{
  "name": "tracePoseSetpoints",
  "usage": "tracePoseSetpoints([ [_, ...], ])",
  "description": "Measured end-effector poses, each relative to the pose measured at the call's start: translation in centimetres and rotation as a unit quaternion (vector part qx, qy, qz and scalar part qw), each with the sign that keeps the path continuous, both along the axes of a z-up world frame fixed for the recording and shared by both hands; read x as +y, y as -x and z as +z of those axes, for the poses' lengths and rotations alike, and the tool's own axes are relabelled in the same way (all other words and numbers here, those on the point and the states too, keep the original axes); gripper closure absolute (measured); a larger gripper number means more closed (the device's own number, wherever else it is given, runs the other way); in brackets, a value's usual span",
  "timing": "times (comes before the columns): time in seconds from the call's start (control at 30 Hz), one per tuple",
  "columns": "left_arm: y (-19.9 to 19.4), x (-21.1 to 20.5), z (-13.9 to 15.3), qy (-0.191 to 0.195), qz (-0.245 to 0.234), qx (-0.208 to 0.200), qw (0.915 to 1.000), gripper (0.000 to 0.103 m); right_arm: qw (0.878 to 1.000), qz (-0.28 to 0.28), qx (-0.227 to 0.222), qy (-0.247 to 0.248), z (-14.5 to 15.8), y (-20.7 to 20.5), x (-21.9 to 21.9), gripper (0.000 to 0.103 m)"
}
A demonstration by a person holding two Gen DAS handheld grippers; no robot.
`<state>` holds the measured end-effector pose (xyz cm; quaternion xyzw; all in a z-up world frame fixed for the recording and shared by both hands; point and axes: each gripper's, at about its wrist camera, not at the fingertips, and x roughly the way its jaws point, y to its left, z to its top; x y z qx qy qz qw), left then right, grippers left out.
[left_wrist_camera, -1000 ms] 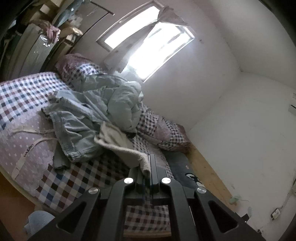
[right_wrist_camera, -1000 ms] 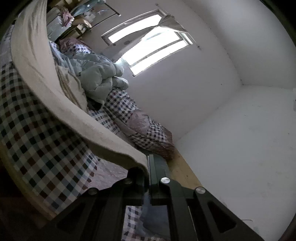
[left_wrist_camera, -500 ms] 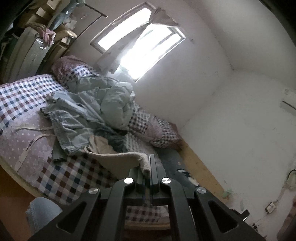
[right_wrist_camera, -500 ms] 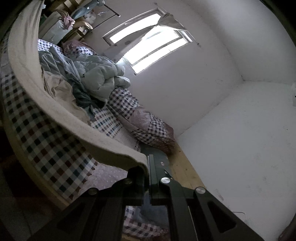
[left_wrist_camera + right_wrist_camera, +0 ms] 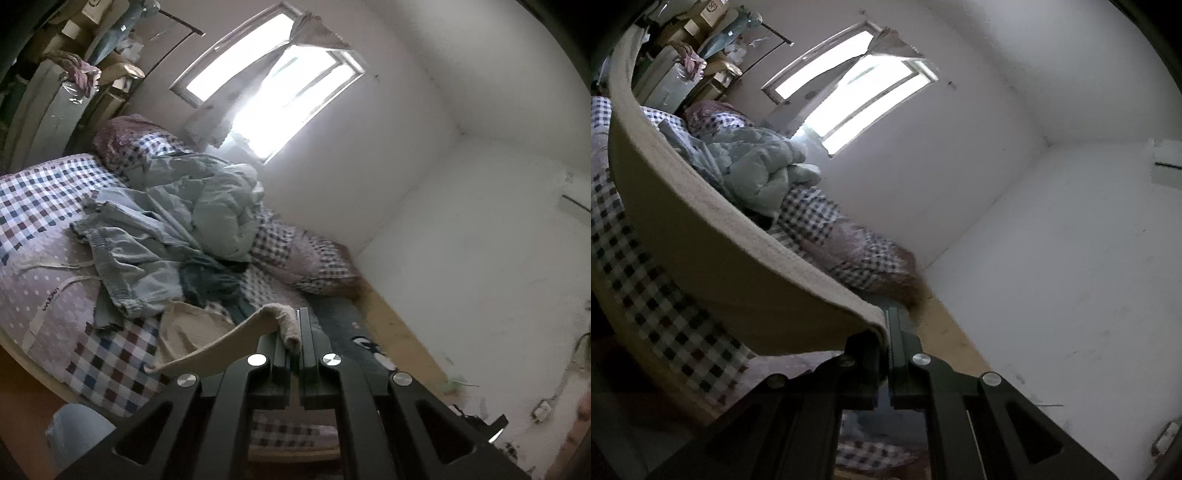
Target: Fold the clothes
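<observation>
A beige fleecy garment point(image 5: 192, 332) hangs over the checked bed point(image 5: 110, 354), lifted by two edges. My left gripper point(image 5: 293, 325) is shut on a rolled corner of it, and the cloth sags down to the left of the fingers. In the right wrist view my right gripper point(image 5: 886, 325) is shut on another edge. From there the beige garment point(image 5: 701, 236) stretches as a taut band up to the far left. Behind it on the bed lies a pile of pale blue clothes point(image 5: 147, 236) with a dark blue piece point(image 5: 207, 280) at its near side.
A checked pillow point(image 5: 306, 258) lies by the white wall under the bright window point(image 5: 273, 92). Right of the bed are a dark mat point(image 5: 343, 325) and wooden floor point(image 5: 399, 332). Stacked shelves point(image 5: 55, 96) stand at the far left. A pale blue shape point(image 5: 74, 428) sits at the lower left.
Both grippers have risen with the beige garment. It has come off the pile, uncovering the dark blue piece, and now hangs clear of the bed. In the right view the band looms larger.
</observation>
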<state>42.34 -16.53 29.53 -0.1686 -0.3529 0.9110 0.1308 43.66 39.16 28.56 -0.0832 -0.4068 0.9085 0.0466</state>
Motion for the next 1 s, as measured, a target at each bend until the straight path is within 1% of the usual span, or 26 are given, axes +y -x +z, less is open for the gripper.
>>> tracePoseSetpoints([
  [0.13,3.6,-0.8,-0.9,0.005,0.012,-0.024,0.9996,0.102,1.000,0.008,-0.027,0.000,-1.4,2.8,-0.4,0.103],
  [0.33,9.8,-2.0,-1.8,0.001,0.020,-0.062,0.9979,0.102,0.998,0.022,-0.064,0.002,-2.3,7.7,-1.3,0.103],
  [0.63,19.1,-2.3,-4.2,0.017,0.026,-0.129,0.9911,0.102,0.990,0.033,-0.132,-0.022,-4.1,17.1,-2.4,0.103],
  [0.73,22.9,-2.4,-5.6,0.025,0.030,-0.156,0.9869,0.102,0.987,0.035,-0.156,-0.026,-5.0,21.0,-2.6,0.103],
  [0.83,26.9,-2.2,-7.4,0.039,0.034,-0.183,0.9817,0.102,0.982,0.036,-0.181,-0.033,-6.4,25.5,-3.3,0.103],
  [1.0,33.4,-2.2,-11.0,0.062,0.044,-0.227,0.9709,0.102,0.972,0.036,-0.228,-0.053,-10.2,32.6,-4.5,0.103],
])
